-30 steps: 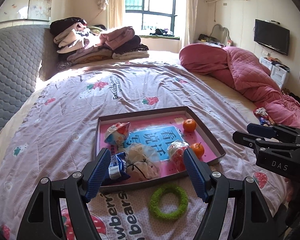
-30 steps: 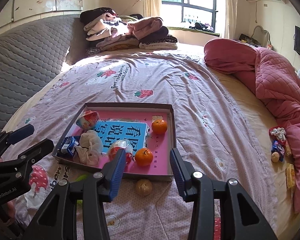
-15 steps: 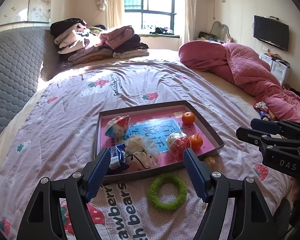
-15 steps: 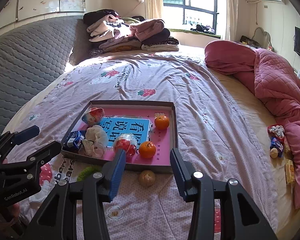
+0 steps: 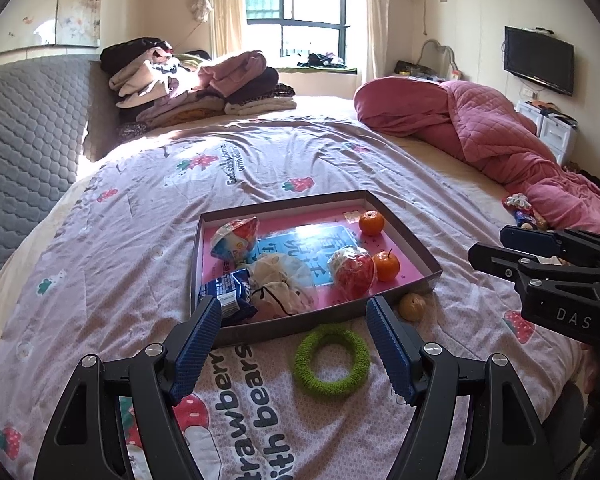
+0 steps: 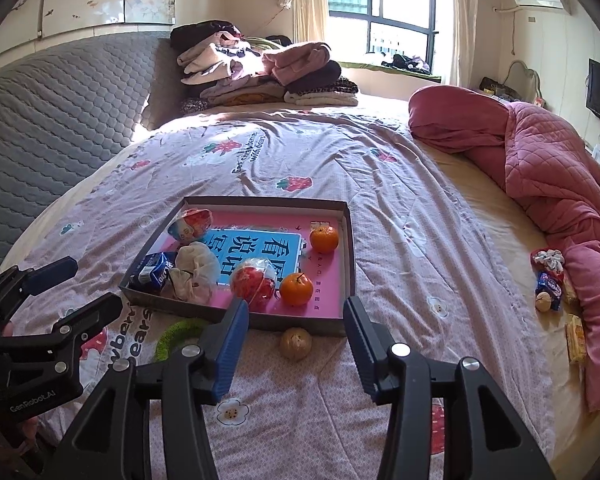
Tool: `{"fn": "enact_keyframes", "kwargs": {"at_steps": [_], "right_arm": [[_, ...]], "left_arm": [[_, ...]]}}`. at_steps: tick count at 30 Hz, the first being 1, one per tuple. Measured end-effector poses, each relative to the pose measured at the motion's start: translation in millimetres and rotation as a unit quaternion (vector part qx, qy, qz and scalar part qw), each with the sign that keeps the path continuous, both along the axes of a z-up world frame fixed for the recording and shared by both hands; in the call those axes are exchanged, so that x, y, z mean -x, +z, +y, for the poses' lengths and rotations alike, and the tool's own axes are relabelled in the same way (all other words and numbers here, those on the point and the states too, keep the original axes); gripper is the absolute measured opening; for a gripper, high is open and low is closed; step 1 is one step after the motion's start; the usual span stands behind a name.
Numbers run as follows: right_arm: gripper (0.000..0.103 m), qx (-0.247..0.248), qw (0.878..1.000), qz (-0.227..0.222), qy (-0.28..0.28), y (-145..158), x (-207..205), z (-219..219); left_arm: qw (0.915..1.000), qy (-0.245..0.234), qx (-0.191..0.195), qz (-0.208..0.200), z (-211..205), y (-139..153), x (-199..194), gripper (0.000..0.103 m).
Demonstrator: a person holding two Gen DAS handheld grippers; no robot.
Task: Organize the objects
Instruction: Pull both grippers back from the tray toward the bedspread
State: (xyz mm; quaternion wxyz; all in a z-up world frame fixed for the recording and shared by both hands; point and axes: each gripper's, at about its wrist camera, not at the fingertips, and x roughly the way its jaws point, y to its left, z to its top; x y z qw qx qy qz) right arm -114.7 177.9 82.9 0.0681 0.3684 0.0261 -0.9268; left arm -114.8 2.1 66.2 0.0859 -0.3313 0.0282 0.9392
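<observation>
My left black plastic tongs (image 5: 293, 322): two angular arms with triangular cut-outs, silver round screws at the pivots, blue ribbed pads (image 5: 198, 348) on the inner faces. My right black plastic tongs (image 6: 294, 328): same build. White "DAS" lettering on the right one's side, "GenRobot.AI" on the left's.

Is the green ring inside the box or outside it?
Outside. The green ring lies flat on the bedspread, just in front of the box's near wall, beside a small brown ball.
</observation>
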Motion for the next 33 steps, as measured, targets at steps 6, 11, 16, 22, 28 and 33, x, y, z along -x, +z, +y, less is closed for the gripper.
{"fn": "enact_keyframes", "kwargs": {"at_steps": [6, 11, 16, 22, 28, 33], "right_arm": [[0.049, -0.003, 1.000, -0.003, 0.003, -6, -4, -3], [0.049, -0.005, 1.000, -0.007, 0.005, -13, -7, -5], [0.049, -0.003, 1.000, -0.015, 0.006, -22, -7, -6], [0.049, -0.004, 1.000, -0.027, 0.008, -33, -8, -6], [0.049, -0.002, 0.999, -0.036, 0.008, -41, -8, -5], [0.049, -0.004, 0.999, -0.043, 0.008, -48, -8, -4]], "left_arm": [[0.9999, 0.007, 0.001, -0.009, -5, -8, -2, 0.076], [0.9997, 0.011, 0.003, -0.022, -8, -17, -1, 0.076], [0.9986, 0.003, -0.004, -0.052, -8, -32, 5, 0.076], [0.9977, 0.003, 0.005, -0.067, -5, -44, 7, 0.076], [0.9967, 0.001, 0.011, -0.081, -2, -53, 9, 0.076], [0.9954, -0.001, 0.016, -0.094, 0, -61, 10, 0.076]]}}
